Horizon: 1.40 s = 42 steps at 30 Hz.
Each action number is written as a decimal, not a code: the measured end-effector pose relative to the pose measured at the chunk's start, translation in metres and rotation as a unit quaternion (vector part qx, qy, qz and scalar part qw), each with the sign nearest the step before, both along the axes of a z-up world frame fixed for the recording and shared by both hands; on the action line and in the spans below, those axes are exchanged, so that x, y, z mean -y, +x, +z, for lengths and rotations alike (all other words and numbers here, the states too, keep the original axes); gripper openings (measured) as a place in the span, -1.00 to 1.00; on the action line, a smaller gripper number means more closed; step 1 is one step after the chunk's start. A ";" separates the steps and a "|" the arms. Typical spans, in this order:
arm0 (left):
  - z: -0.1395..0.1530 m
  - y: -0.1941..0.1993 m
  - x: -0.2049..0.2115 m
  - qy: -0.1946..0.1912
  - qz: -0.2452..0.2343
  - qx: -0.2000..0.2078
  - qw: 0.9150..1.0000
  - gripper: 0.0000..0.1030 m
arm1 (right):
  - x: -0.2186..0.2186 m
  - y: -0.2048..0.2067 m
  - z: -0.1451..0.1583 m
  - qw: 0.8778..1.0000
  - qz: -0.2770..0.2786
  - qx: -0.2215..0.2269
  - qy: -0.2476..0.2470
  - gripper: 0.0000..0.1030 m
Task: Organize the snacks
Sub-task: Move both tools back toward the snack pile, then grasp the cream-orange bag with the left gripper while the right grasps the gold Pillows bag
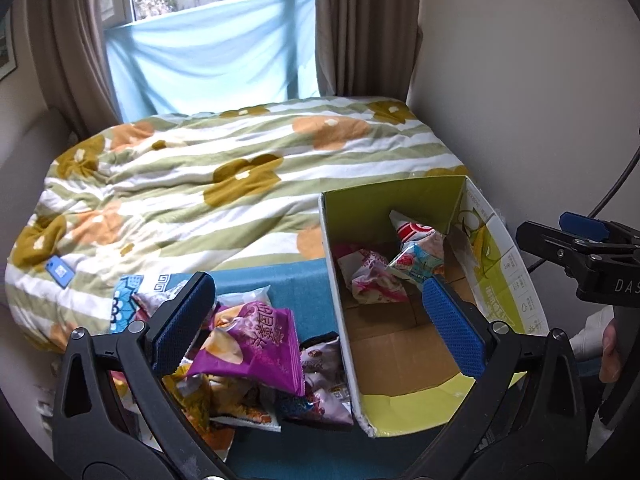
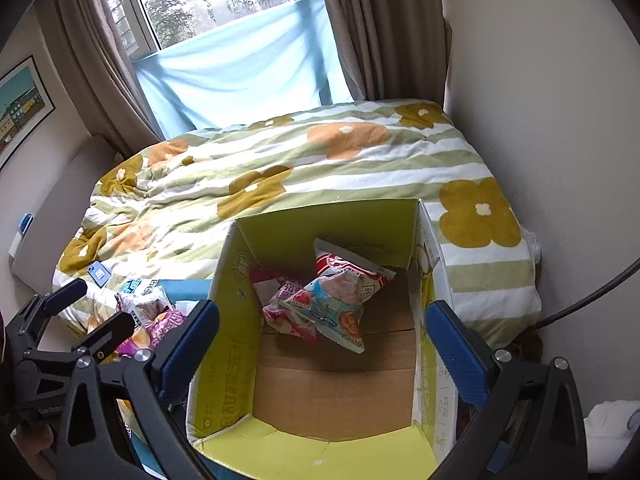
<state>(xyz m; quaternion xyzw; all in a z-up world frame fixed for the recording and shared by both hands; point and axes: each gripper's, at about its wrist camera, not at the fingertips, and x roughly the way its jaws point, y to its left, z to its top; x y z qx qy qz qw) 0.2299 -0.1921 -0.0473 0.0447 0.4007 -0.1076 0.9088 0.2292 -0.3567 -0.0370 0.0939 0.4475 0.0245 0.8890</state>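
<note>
Seen first from the left wrist: left gripper (image 1: 320, 316) spread wide, jaws released and gripping nothing, straddling the near-left wall of the cardboard box (image 1: 412, 404). Purple snack bag (image 1: 256, 344) just below and inside the left jaw, topping a loose snack pile (image 1: 256, 384) on the blue mat (image 1: 308, 280), long axis running roughly left to right across the jaws. Right gripper (image 1: 576, 240) off at the right edge, beyond the box; open or shut, cannot tell. Next, from the right wrist: right gripper (image 2: 320, 340) likewise released and empty, hovering over the box (image 2: 224, 360), with a red-and-blue snack bag (image 2: 344, 304) and a pink packet (image 2: 280, 304) already lying at its far end. Pile well to the left, beside the left gripper (image 2: 80, 312), so likely the left hand's pick, judging by nearness.
</note>
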 end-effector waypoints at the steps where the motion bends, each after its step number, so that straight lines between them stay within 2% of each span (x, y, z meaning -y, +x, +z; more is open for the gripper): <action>1: 0.005 -0.010 -0.002 0.001 0.006 0.008 1.000 0.99 | -0.002 -0.007 0.005 1.000 0.003 0.006 0.000 1.00; 7: 0.025 -0.068 -0.018 -0.001 0.044 0.041 0.998 0.99 | -0.013 -0.050 0.027 0.998 0.026 0.050 -0.021 0.99; 14: 0.030 -0.125 -0.053 -0.001 0.105 0.055 0.993 0.99 | -0.035 -0.094 0.042 0.992 0.061 0.103 -0.034 0.99; 21: 0.029 -0.158 -0.099 -0.001 0.157 0.066 0.985 0.99 | -0.067 -0.108 0.042 0.983 0.124 0.135 -0.014 0.99; 26: 0.022 -0.169 -0.137 -0.006 0.172 0.060 0.983 0.99 | -0.097 -0.106 0.033 0.978 0.159 0.135 0.005 0.99; 30: 0.011 -0.167 -0.170 -0.008 0.167 0.050 0.985 0.99 | -0.124 -0.103 0.024 0.976 0.179 0.126 0.012 1.00; 34: -0.005 -0.156 -0.202 -0.019 0.142 0.027 0.989 0.99 | -0.153 -0.103 0.014 0.976 0.181 0.121 0.021 1.00; 42: -0.053 -0.131 -0.250 -0.015 0.060 -0.031 0.998 0.99 | -0.216 -0.088 -0.016 0.983 0.160 0.082 0.022 0.99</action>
